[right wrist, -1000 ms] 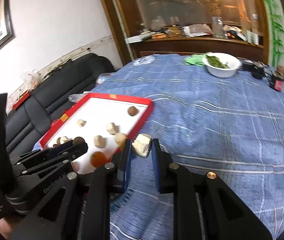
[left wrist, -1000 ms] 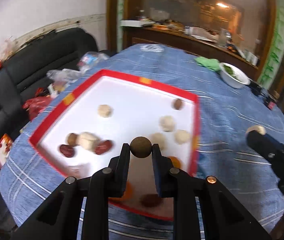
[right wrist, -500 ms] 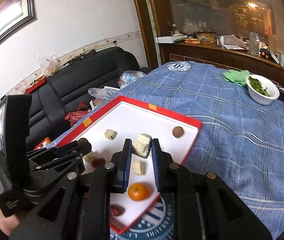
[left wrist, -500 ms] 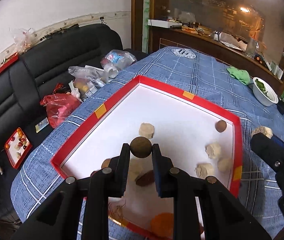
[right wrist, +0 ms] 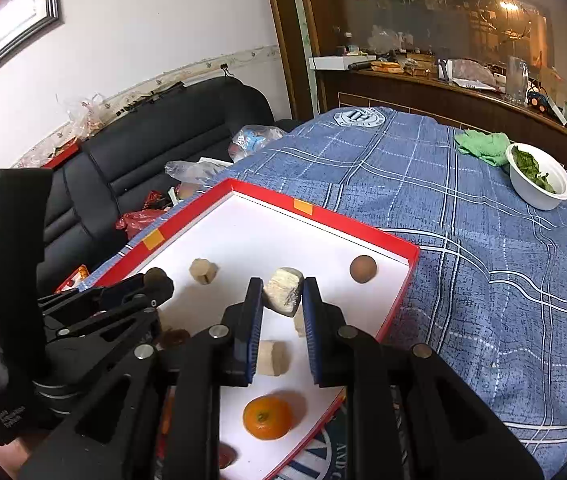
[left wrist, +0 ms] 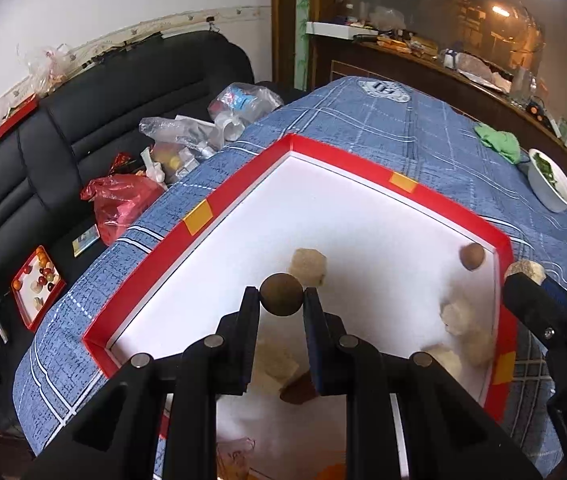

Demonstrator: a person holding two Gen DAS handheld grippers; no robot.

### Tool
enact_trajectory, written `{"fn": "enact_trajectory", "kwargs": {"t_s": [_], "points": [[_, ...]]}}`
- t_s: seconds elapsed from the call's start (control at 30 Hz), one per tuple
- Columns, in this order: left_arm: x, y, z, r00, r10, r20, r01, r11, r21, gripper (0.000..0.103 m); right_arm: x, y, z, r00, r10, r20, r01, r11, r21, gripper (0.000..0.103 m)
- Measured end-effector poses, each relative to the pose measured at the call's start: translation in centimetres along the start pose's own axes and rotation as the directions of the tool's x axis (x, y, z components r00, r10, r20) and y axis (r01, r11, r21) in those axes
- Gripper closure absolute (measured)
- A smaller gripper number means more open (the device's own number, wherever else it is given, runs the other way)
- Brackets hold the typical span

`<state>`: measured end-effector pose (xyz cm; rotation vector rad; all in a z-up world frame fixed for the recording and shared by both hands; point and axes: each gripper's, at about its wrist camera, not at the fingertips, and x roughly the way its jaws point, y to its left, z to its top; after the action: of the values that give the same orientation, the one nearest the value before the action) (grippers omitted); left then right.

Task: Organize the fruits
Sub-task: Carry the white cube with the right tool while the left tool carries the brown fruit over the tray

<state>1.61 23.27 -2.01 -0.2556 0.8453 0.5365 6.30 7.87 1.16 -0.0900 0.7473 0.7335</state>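
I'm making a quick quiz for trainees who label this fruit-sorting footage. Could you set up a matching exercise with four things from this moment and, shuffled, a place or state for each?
Things:
1. round brown fruit
2. pale chunk
3. orange
4. white bowl

Places or states:
A. lying on the white floor of the red tray, near its close edge
B. clamped in the left gripper
C. standing on the blue cloth, holding green leaves
D. clamped in the right gripper

Pairs: 1-B, 2-D, 3-A, 4-C
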Motion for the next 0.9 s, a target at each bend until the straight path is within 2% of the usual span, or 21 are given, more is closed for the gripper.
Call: {"fn": "enact_trajectory", "kwargs": {"t_s": [0.4, 0.67, 0.9], "points": [[1.5, -0.1, 1.0, 1.0, 0.02, -0.014, -0.02, 1.0, 0.001, 0.083, 3.1, 0.2, 1.5, 1.0, -0.009, -0.025, 0.008, 1.0, -0.015, 0.081], [2.1, 0.0, 1.3, 0.999, 0.027, -0.023, -0.027, 1.0, -0.001, 0.083, 5.6, 0.3, 1.0, 0.996, -0.015, -0.084, 0.013, 1.0, -0.022, 0.081], [2.2, -0.1, 1.4, 0.999, 0.034, -0.025, -0.034, 0.999, 0.002, 0.083, 6.0, 0.3, 1.0, 0.996, -0.012, -0.085, 0.011, 1.0, -0.018, 0.081]]}}
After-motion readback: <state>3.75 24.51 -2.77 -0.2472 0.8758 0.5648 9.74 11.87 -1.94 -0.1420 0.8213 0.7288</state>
